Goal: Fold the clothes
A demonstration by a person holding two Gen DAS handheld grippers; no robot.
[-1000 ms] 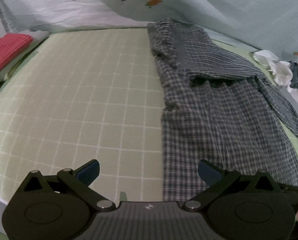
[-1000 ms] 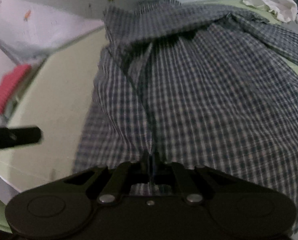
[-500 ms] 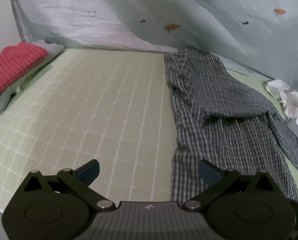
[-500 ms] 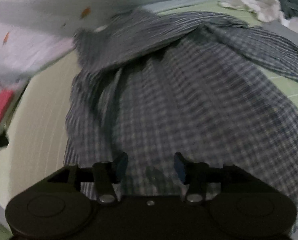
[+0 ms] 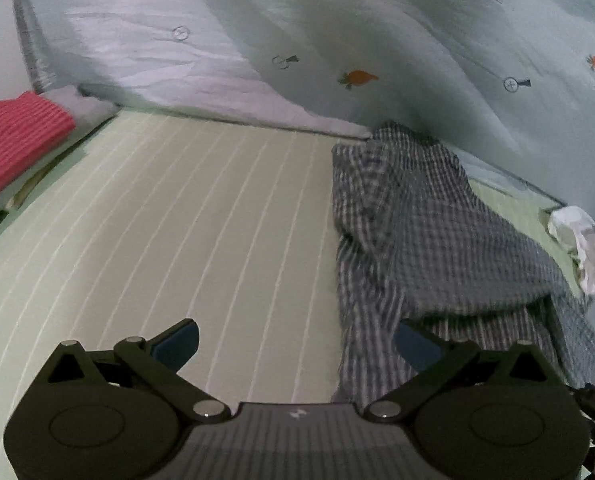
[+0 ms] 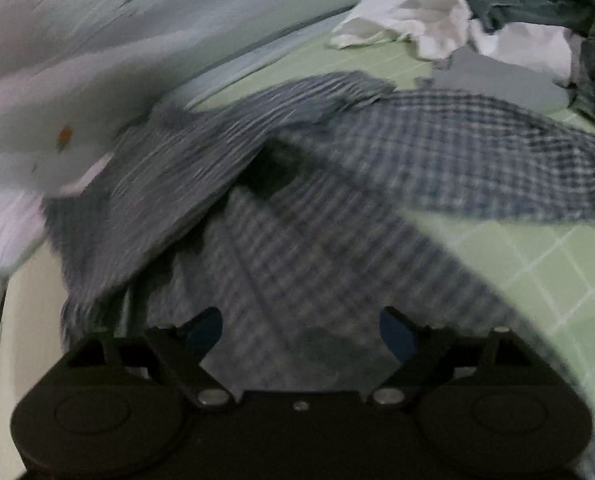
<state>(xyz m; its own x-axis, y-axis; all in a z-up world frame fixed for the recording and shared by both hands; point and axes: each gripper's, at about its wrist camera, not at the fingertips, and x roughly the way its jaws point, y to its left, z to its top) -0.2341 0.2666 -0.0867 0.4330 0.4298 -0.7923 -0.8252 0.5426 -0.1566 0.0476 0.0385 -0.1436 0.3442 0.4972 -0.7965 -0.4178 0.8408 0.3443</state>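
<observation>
Since last frame we note right gripper (image 6: 299, 334) jaws, earlier pinching plaid shirt (image 5: 425, 236), now spread wide, holding nothing. Left gripper (image 5: 297, 346) jaws spread above bed (image 5: 177, 220). Shirt lies rumpled on bed, sleeve (image 6: 477, 148) outstretched.

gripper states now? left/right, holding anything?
Left gripper: open, holding nothing, over the green sheet beside the plaid shirt.
Right gripper: open, holding nothing, above the plaid shirt.

I see open green sheet (image 5: 185, 216) left of the checked shirt (image 5: 429, 232); a red folded cloth (image 5: 13, 136) bounds it, white laundry (image 6: 437, 28) crowds the right.
</observation>
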